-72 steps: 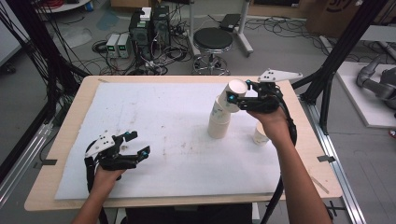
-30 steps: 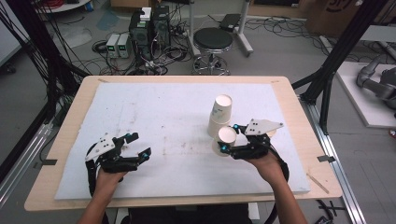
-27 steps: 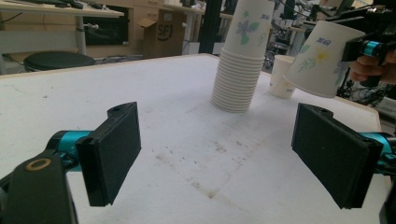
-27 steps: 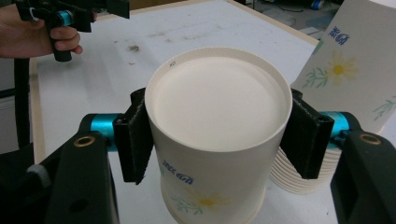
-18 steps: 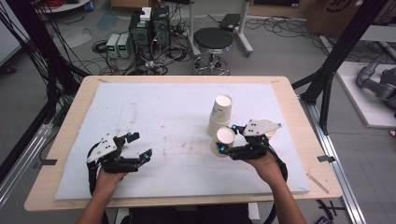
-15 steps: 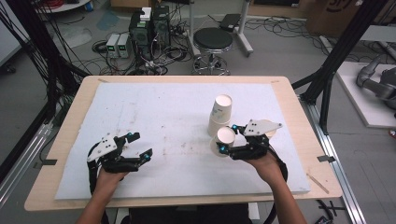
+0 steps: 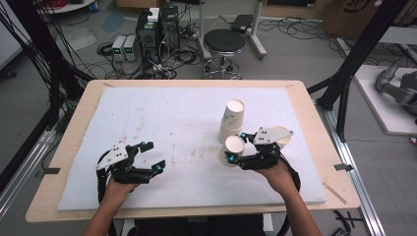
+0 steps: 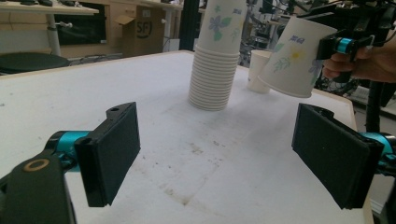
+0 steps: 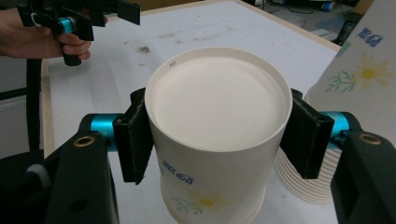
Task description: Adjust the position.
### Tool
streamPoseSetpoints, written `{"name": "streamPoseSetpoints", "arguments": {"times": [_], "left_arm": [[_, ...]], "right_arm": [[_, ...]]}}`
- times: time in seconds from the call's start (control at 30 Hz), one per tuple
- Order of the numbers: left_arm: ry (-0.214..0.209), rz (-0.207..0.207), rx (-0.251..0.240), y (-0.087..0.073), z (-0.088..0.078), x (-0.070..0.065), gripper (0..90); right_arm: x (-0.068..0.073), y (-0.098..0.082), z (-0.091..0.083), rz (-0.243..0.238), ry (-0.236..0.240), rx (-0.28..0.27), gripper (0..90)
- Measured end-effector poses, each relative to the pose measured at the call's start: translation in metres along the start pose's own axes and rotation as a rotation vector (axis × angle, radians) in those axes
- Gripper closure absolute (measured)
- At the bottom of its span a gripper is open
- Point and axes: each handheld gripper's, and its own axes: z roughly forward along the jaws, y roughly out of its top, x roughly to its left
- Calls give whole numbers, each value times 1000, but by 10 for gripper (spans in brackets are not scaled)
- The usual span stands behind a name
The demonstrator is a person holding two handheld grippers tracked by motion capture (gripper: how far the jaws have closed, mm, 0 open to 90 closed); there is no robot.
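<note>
The left gripper is hovering low over the white mat, well apart from the stack of paper cups and on the person's near-left side of it, with its jaws standing spread wide and nothing between them. The right gripper is pinching a single upside-down paper cup by its sides just in front of the stack, tilted and lifted off the mat, with both pads pressing against the cup wall. Beyond the stack, another lone cup is standing on the mat.
</note>
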Motion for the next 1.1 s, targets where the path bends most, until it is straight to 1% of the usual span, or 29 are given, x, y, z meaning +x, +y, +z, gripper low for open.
{"name": "streamPoseSetpoints", "arguments": {"times": [0.03, 0.13, 0.17, 0.27, 0.33, 0.53, 0.67, 0.73, 0.8, 0.93, 1.03, 1.1], "left_arm": [[-6, 5, 0, 0, 1, -1, 152], [-46, 12, 10, 2, 6, -6, 152], [-52, 14, 14, 2, 8, -7, 152], [-86, 31, 26, 4, 16, -14, 152], [-104, 39, 34, 6, 21, -18, 153], [-162, 46, 57, 6, 38, -27, 156], [-188, 57, 67, 6, 48, -32, 157], [-206, 65, 72, 7, 54, -35, 157], [-223, 69, 74, 7, 59, -37, 159], [-258, 87, 90, 9, 73, -45, 161], [-271, 100, 104, 10, 83, -50, 161], [-280, 101, 106, 9, 89, -52, 161]], "right_arm": [[1, 0, 0, 2, 8, 1, 347], [3, 0, 1, 3, 23, -5, 347], [3, 0, 1, 4, 30, -7, 347], [5, 1, 1, 1, 40, -14, 347], [9, 2, 1, 1, 56, -21, 347], [13, 5, 4, -3, 80, -26, 347], [19, 6, 12, -13, 110, -20, 347], [20, 6, 13, -16, 111, -21, 347], [22, 5, 16, -13, 130, -16, 347], [24, 5, 19, -7, 147, -12, 347], [25, 5, 20, -8, 149, -11, 347], [25, 5, 21, -9, 152, -12, 347]]}}
